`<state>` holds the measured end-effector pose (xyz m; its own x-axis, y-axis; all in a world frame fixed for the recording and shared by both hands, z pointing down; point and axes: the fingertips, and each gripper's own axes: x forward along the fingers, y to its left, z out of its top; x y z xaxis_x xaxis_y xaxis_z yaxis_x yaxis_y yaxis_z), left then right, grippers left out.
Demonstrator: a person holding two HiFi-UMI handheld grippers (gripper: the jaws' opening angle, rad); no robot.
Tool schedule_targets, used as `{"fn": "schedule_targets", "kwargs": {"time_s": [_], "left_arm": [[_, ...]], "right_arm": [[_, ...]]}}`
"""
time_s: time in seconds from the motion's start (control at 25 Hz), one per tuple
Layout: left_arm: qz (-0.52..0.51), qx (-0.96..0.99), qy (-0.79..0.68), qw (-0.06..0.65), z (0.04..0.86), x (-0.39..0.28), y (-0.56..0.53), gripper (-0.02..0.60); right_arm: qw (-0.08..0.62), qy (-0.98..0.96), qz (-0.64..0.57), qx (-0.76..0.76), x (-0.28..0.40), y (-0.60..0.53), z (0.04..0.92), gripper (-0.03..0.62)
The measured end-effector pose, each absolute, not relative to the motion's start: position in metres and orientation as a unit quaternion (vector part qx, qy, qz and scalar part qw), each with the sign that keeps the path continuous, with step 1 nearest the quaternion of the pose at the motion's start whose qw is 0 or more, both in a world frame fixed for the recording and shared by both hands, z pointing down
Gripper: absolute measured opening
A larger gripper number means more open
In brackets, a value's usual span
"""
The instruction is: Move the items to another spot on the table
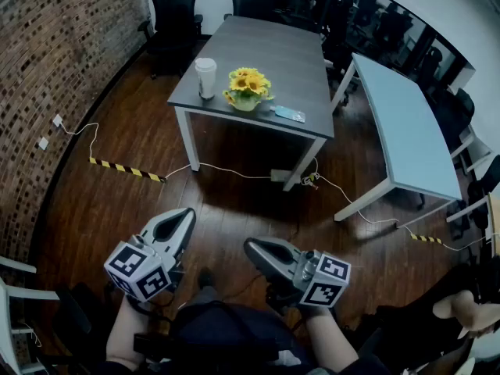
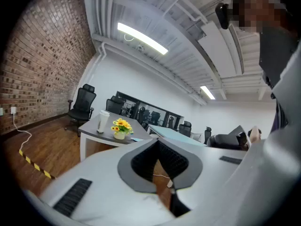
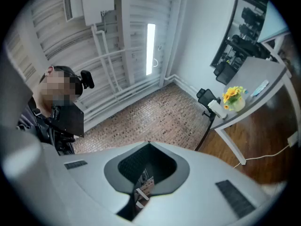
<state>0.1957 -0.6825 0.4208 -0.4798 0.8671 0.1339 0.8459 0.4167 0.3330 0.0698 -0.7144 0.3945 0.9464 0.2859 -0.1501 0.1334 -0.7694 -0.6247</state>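
At the far left a brick wall (image 1: 62, 69) runs along the wooden floor (image 1: 109, 209), with a strip of yellow-and-black tape (image 1: 125, 169) lying on the boards near its foot. A white cable (image 1: 226, 170) trails from the wall side across the floor and under the grey table (image 1: 258, 45).

The left gripper (image 1: 186, 216) is low in the head view, held over the floor and well apart from the table. Its own view shows the jaws brought together at the tips with nothing between them (image 2: 157, 140). It points roughly toward the table.

On the near end of the grey table stand the task's things. The white paper cup (image 1: 205, 76) with a lid is upright at the left. The pot of yellow sunflowers (image 1: 248, 88) stands just beside it. A flat blue packet (image 1: 290, 114) lies near the front edge at the right. Black office chairs (image 1: 173, 10) stand at the table's far side.

The right gripper (image 1: 251, 246) is just beside the left one, also above the floor and clear of the table. Its jaws are closed on each other and hold nothing (image 3: 148, 144). Its view is rolled sideways and shows the cup and flowers far off at the upper right.

Further right stands a second, pale blue table (image 1: 406, 131), apart from the grey one.
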Motion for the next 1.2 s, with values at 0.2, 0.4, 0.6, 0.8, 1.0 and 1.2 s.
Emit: {"fn": "schedule_targets", "kwargs": {"time_s": [0.2,0.4,0.6,0.8,1.0,1.2], "left_arm": [[0.180,0.532,0.826,0.048,0.414,0.296,-0.634,0.014],[0.190,0.552,0.810,0.053,0.423,0.343,-0.607,0.014],[0.205,0.559,0.803,0.030,0.444,0.351,-0.575,0.014],[0.214,0.567,0.795,0.021,0.445,0.342,-0.506,0.014],[0.222,0.583,0.782,0.001,0.435,0.350,-0.436,0.014],[0.255,0.601,0.757,-0.006,0.438,0.363,-0.398,0.014]], "right_arm": [[0.310,-0.093,0.101,-0.941,0.159,-0.658,0.391,-0.006],[0.314,-0.091,0.092,-0.941,0.196,-0.617,0.392,-0.006],[0.335,-0.083,0.084,-0.935,0.213,-0.573,0.411,-0.006],[0.354,-0.043,0.061,-0.932,0.234,-0.521,0.428,-0.006],[0.348,-0.006,0.038,-0.937,0.250,-0.462,0.426,-0.006],[0.349,0.022,0.012,-0.937,0.268,-0.409,0.427,-0.006]]}}
